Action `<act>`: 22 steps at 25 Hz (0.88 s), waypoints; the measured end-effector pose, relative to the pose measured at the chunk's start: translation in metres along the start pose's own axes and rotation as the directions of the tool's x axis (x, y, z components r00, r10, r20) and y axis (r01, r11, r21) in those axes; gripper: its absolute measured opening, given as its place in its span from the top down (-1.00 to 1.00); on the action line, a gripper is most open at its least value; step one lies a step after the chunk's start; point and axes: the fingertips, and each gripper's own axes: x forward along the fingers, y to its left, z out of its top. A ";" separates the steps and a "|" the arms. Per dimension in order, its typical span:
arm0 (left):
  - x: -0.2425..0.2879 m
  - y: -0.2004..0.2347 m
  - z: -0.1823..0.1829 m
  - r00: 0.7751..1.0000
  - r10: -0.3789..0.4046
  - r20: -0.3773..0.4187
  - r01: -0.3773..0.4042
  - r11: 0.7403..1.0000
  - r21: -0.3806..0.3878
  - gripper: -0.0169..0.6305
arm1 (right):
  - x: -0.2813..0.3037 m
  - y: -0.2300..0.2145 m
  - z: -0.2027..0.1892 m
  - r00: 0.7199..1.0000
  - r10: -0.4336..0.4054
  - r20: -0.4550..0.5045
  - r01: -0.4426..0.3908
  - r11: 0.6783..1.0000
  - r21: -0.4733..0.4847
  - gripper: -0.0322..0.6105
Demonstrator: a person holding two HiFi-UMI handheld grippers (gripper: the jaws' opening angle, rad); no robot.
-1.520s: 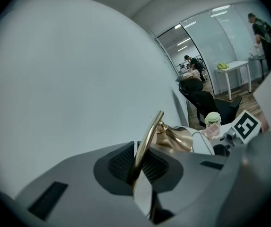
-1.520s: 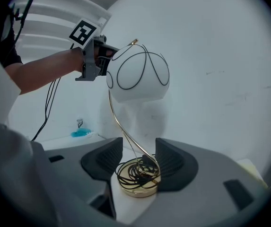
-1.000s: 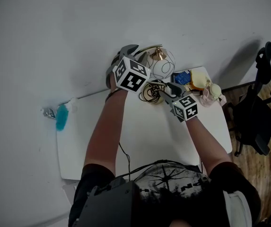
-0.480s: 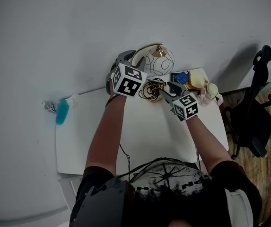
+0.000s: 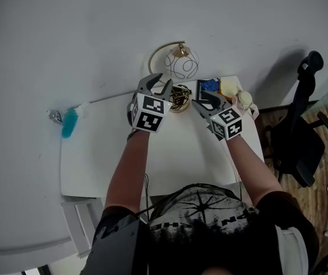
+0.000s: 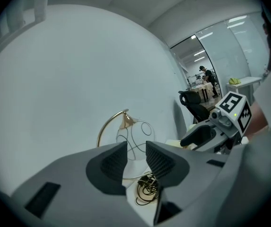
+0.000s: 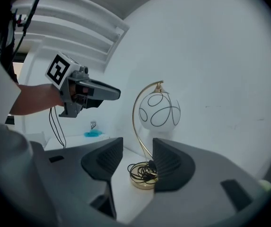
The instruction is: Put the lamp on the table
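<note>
The lamp (image 5: 182,66) stood on its own at the far edge of the table (image 5: 169,159), close to the wall. Its round base was on the white top, and a dark cord (image 5: 179,95) lay coiled on this base. A moment before, the left tool (image 5: 159,85) was up at the gold arch and the right tool (image 5: 205,101) was low, near the cord. Now both had let go and had come back a little toward the person. In each gripper view the jaws stood apart with nothing between them, and the lamp (image 6: 135,143) showed through the gap, clear of the pads. In my judgement the placing was done, because the lamp (image 7: 160,111) stayed upright with no support.

About containers I could say little. A small can (image 5: 55,117) stood beside a blue thing (image 5: 68,123) at the left far corner, and its content was not visible. Some small things (image 5: 226,89) crowded the right far corner, too small to name.
</note>
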 end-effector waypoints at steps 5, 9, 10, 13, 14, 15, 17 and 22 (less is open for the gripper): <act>-0.024 -0.041 0.001 0.997 -0.026 0.079 0.035 0.992 -0.122 0.78 | -0.039 0.003 0.004 1.000 0.030 0.001 -0.030 0.999 -0.016 0.27; -0.043 -0.079 -0.002 0.990 -0.063 0.123 0.089 0.971 -0.221 0.87 | -0.075 0.006 0.007 0.998 0.057 0.005 -0.057 0.998 -0.027 0.38; -0.047 -0.089 -0.002 0.989 -0.074 0.131 0.104 0.966 -0.238 0.88 | -0.084 0.007 0.009 0.998 0.063 0.012 -0.063 0.998 -0.028 0.43; -0.062 -0.122 -0.003 0.983 -0.103 0.151 0.143 0.950 -0.279 0.90 | -0.114 0.010 0.012 0.996 0.079 0.031 -0.079 0.997 -0.005 0.65; -0.067 -0.133 -0.003 0.981 -0.110 0.160 0.153 0.945 -0.290 0.90 | -0.125 0.011 0.012 0.996 0.084 0.036 -0.085 0.996 0.012 0.72; -0.072 -0.145 -0.003 0.979 -0.114 0.169 0.161 0.941 -0.298 0.90 | -0.135 0.011 0.012 0.995 0.089 0.041 -0.091 0.995 0.029 0.76; -0.079 -0.168 -0.006 0.976 -0.124 0.179 0.176 0.932 -0.318 0.90 | -0.155 0.012 0.008 0.994 0.097 0.053 -0.100 0.993 0.057 0.81; -0.090 -0.225 -0.015 0.967 -0.165 0.193 0.225 0.911 -0.346 0.90 | -0.203 0.013 -0.003 0.985 0.130 0.111 -0.142 0.984 0.111 0.84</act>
